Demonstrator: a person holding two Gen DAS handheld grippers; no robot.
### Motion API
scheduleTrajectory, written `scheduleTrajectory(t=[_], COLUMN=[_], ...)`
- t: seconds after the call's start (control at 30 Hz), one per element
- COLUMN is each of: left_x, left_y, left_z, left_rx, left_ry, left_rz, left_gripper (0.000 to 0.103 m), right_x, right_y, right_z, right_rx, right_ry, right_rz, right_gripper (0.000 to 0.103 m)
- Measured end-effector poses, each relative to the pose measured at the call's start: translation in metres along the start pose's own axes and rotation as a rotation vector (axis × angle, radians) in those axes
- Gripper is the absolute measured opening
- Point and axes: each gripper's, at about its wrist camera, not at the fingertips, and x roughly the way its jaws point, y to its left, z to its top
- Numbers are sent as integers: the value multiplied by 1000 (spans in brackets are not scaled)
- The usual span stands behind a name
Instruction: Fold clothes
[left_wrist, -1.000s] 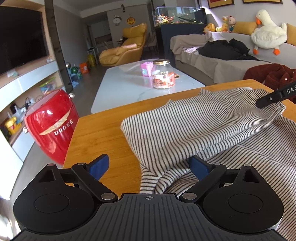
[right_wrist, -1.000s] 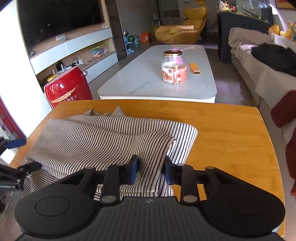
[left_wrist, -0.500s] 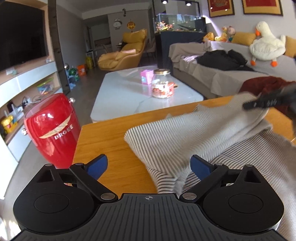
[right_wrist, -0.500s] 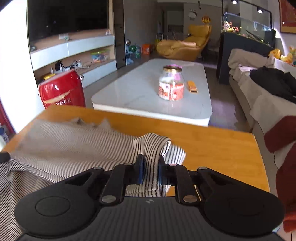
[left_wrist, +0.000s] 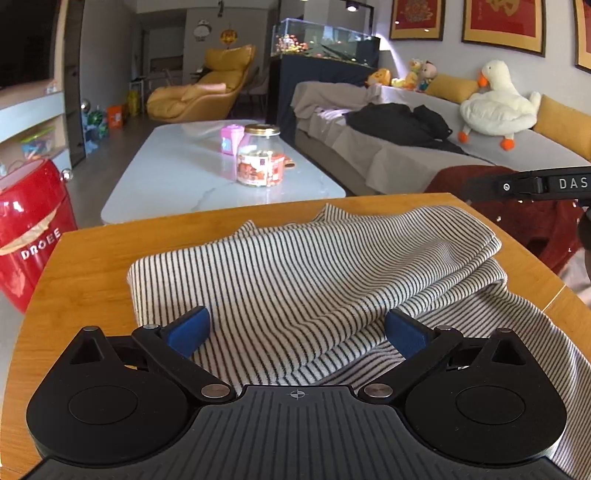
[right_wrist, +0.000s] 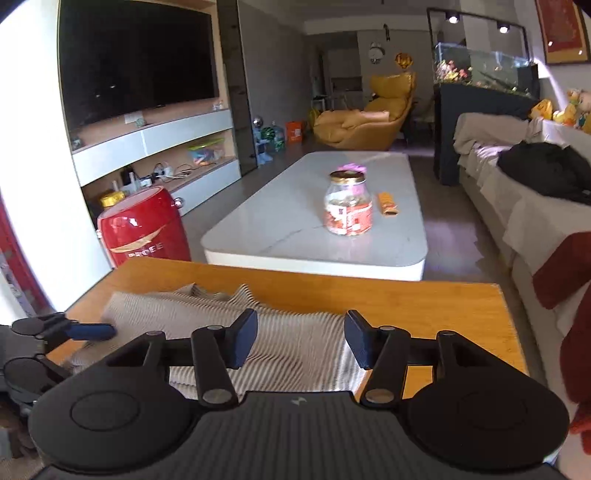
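Note:
A black-and-white striped garment (left_wrist: 314, 273) lies folded over itself on the wooden table (left_wrist: 92, 288); it also shows in the right wrist view (right_wrist: 295, 343). My left gripper (left_wrist: 297, 328) is open, its blue pads either side of the garment's near fold, holding nothing. My right gripper (right_wrist: 301, 341) is open and empty, raised just above the garment's right part. One arm of the right gripper (left_wrist: 532, 184) shows at the right edge of the left wrist view. The left gripper's blue fingertip (right_wrist: 92, 331) shows at the left of the right wrist view.
A white coffee table (left_wrist: 177, 177) with a glass jar (left_wrist: 260, 157) and a pink cup (left_wrist: 232, 138) stands beyond the wooden table. A red mini fridge (left_wrist: 26, 229) is on the floor at left. A dark red garment (left_wrist: 524, 225) hangs at right by the sofa (left_wrist: 406, 158).
My right gripper has opened, let go of the striped fold and lifted off it. The fold now lies flat on the garment. My left gripper stayed open and moved in over the near edge.

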Motion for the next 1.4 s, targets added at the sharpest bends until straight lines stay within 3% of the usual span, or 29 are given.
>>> scheduleTrajectory(t=[0.07,0.17,0.3,0.47,0.6,0.67,0.8,0.9,1.03,1.13,1.3,1.4], left_x=[-1,0,1,1,1,1,-1,-11,-21,-10,14,23], left_y=[1,2,2,2,2,3,8,21,59,84,114,126], left_z=[-1,-2,-3,-3,-3,-4,-3,3,19,26,29,29], left_rx=[-7,-8,-13,-18,-24,-30,-46,-94,-237,-325,-389,-432], left_ry=[-2,0,3,1,-2,-3,-2,-13,-7,59,145,169], left_rz=[1,-1,0,0,-2,-5,-22,-47,-91,-135,-132,-173], left_gripper=[103,103,103,103,103,103,103,103,103,103,93,92], right_x=[9,29,21,11,37,57,61,53,42,42,55,56], right_y=[0,0,11,17,8,1,6,10,3,-21,-72,-81], right_z=[-9,-30,-21,11,16,2,-19,-13,8,22,13,8], right_rx=[41,42,-1,-32,28,49,-36,-53,-47,64,333,385], right_ry=[59,120,95,-27,33,107,83,92,69,77,178,183], right_rz=[44,6,-22,-35,-33,-57,-66,-74,-45,-46,-16,-20], right_gripper=[53,51,50,49,47,46,45,45,44,45,52,52])
